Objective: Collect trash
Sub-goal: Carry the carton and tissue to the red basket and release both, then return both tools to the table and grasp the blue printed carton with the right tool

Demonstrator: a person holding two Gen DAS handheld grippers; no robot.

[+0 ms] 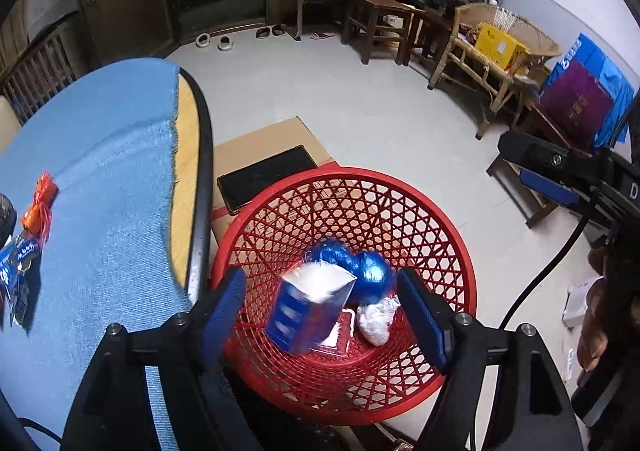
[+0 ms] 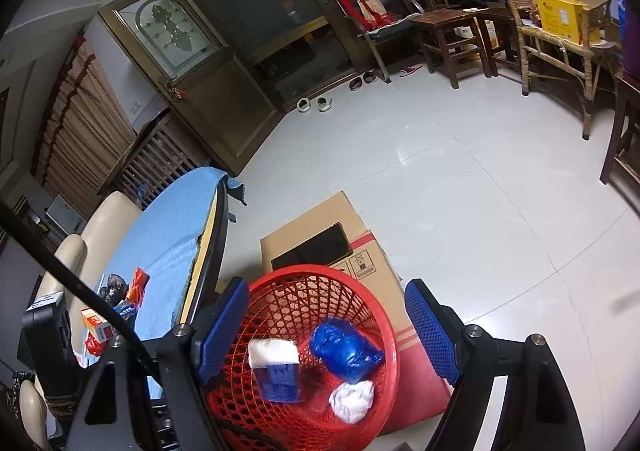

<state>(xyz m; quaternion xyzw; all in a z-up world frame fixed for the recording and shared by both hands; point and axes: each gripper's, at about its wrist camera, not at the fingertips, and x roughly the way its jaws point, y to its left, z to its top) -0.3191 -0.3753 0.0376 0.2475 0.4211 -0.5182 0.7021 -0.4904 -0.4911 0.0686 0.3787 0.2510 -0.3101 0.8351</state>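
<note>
Left to right: table (image 1: 100, 179) under a blue cloth, bearing wrappers (image 1: 38, 207); red basket (image 1: 452, 251) on the floor beside it, containing a blue-and-white carton (image 1: 308, 311), blue bag (image 1: 368, 271) and white wad (image 1: 376, 321). Left gripper (image 1: 324, 315) and right gripper (image 2: 328, 335): fingers spread, empty, above the basket.

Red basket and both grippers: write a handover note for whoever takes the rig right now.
Left gripper: open, empty, over the basket.
Right gripper: open, empty, also above the basket.
In the basket: blue-white carton, motion-blurred, apparently just dropped; blue bag; white wad.
Left to do: wrappers on the blue cloth, namely the orange wrapper, a blue packet, dark wrappers and a red-white box.
</note>
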